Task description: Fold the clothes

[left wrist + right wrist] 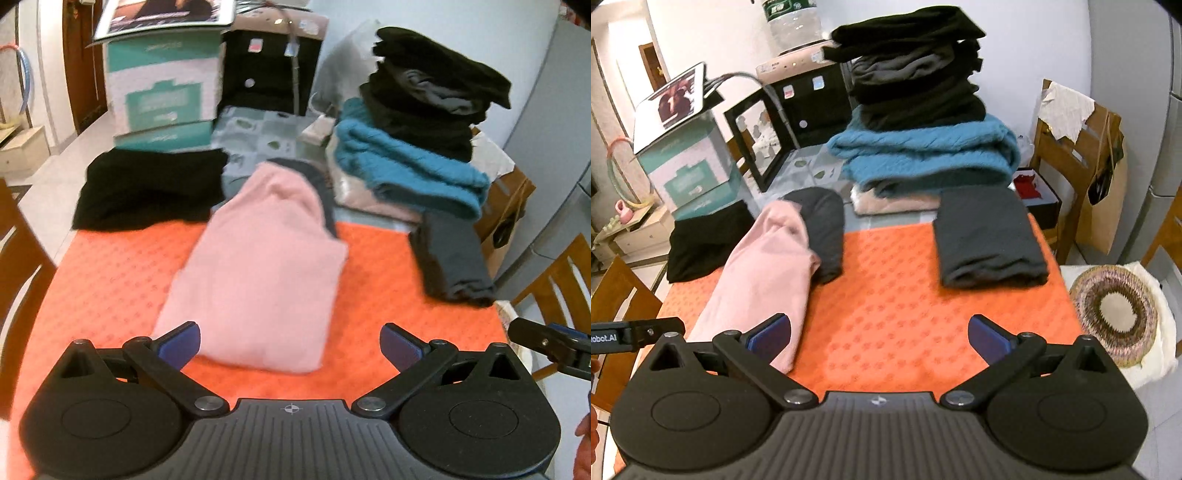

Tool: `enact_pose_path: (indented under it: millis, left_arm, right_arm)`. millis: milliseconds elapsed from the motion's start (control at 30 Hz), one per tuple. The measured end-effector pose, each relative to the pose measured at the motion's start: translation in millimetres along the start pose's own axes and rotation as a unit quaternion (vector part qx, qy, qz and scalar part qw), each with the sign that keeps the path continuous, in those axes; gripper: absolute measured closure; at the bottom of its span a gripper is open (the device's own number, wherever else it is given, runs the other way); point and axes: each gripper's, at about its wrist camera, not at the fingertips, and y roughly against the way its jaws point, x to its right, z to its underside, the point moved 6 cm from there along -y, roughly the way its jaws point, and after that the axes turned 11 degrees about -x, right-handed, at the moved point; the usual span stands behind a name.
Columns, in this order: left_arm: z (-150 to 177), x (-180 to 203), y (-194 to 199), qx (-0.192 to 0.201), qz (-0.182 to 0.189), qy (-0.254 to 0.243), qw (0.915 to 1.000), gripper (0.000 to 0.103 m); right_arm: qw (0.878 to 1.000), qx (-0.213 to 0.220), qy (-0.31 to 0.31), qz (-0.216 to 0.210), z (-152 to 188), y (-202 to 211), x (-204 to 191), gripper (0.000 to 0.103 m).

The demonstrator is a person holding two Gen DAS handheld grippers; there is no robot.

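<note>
The left gripper (290, 345) has its jaws spread wide and holds nothing. A folded pink garment (258, 269) lies on the orange tablecloth (110, 280) in the middle of the left wrist view; its near edge sits in the gap between the blue pads (181, 345), closer to the left one, and whether it touches that pad cannot be told. A dark grey layer (325, 192) shows along its far right edge.

The right gripper (879, 338) is also wide apart and empty. In its view the pink garment (764, 273) runs down the left half of the frame, its near end passing just behind the left pad (770, 336), with bare orange cloth between the jaws. A folded dark grey garment (988, 236) lies right of centre, well apart from both pads. Behind it, in the upper middle, stands a pile with a teal knit (923, 155) under black folded clothes (916, 70). A black garment (705, 240) lies at the left edge of the table
</note>
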Motion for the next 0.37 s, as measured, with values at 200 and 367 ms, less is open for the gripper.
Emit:
enact_pose_path:
  millis: [200, 367]
  left_arm:
    - [27, -39, -4, -0.013, -0.018, -0.019, 0.9996, 0.0]
    - [39, -62, -1, -0.011, -0.02, -0.031, 0.9993, 0.0]
  right_arm:
    - [1.0, -0.002, 0.006, 0.008, 32, -8, -48, 0.0]
    - [1.0, -0.007, 0.002, 0.004, 50, -17, -75, 0.0]
